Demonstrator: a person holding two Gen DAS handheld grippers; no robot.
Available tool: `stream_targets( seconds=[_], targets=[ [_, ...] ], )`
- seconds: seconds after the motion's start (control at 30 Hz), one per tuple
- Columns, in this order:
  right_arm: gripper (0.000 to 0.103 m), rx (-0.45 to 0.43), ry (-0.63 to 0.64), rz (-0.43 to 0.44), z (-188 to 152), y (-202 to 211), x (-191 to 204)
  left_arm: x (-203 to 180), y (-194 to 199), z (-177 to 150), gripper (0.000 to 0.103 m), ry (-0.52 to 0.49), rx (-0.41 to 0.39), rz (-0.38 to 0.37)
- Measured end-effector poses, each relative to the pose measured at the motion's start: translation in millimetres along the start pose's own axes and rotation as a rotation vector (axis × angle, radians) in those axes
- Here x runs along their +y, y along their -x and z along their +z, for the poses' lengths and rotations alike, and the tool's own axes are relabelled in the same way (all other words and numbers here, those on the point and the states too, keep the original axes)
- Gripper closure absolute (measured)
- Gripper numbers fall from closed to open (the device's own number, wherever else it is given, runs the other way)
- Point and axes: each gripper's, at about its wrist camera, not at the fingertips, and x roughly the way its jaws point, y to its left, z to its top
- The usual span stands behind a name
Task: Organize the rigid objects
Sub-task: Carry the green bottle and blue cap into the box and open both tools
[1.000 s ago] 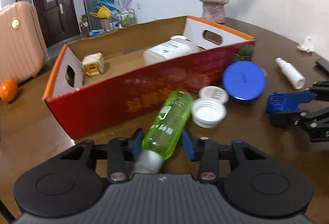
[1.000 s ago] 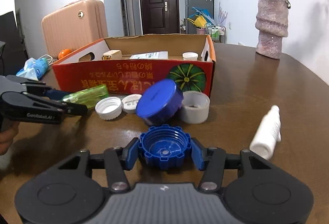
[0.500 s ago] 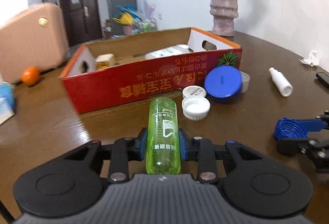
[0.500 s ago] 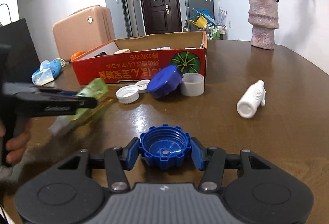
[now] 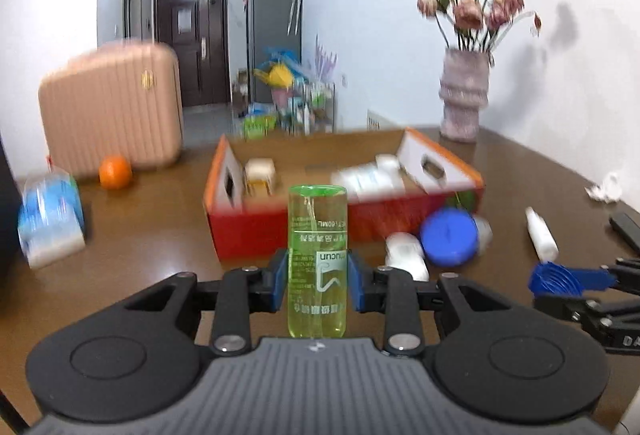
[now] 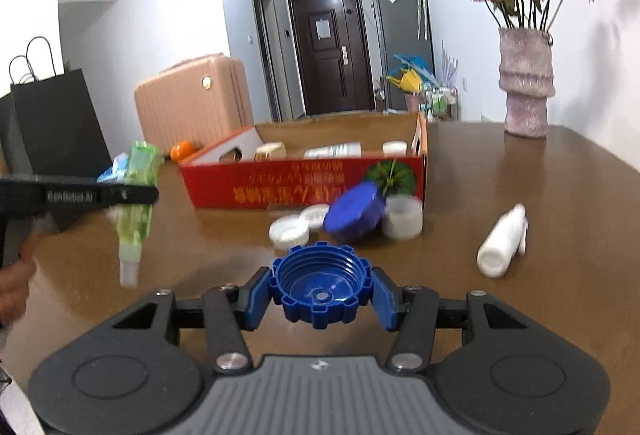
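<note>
Red box (image 6: 304, 181) (jars inside), gripper-held green bottle (image 5: 317, 259)

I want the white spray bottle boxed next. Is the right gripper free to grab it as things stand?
Probably not yet: the right gripper is shut on the blue cap, so its jaws are full. The white spray bottle itself lies unobstructed on the table.
</note>
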Motion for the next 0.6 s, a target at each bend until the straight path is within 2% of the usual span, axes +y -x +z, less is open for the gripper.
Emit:
stream_targets(
  seconds=[0.1, 0.3, 0.43, 0.6],
  targets=[
    [0.051, -0.033, 0.013, 0.009, 29.5, -10.9, -6.2, 15.2, -19.1, 40.1, 0.072, -0.039, -0.029, -0.017],
    [0.051, -0.064, 0.112, 0.025, 108.9, -67.4, -14.6, 33.2, -105.6, 95.2, 0.072, -0.117, 0.054, -0.007],
    [0.051, 0.007, 0.132, -0.033, 150.8, -134.2, -32.6, 36.3, -170.7, 107.4, 0.072, -0.200, 0.144, -0.021],
    [0.051, 0.131, 0.165, -0.089, 174.9, -215.5, -50.6, 28.7, -244.7, 96.2, 0.072, -0.271, 0.261, -0.045]
  ],
)
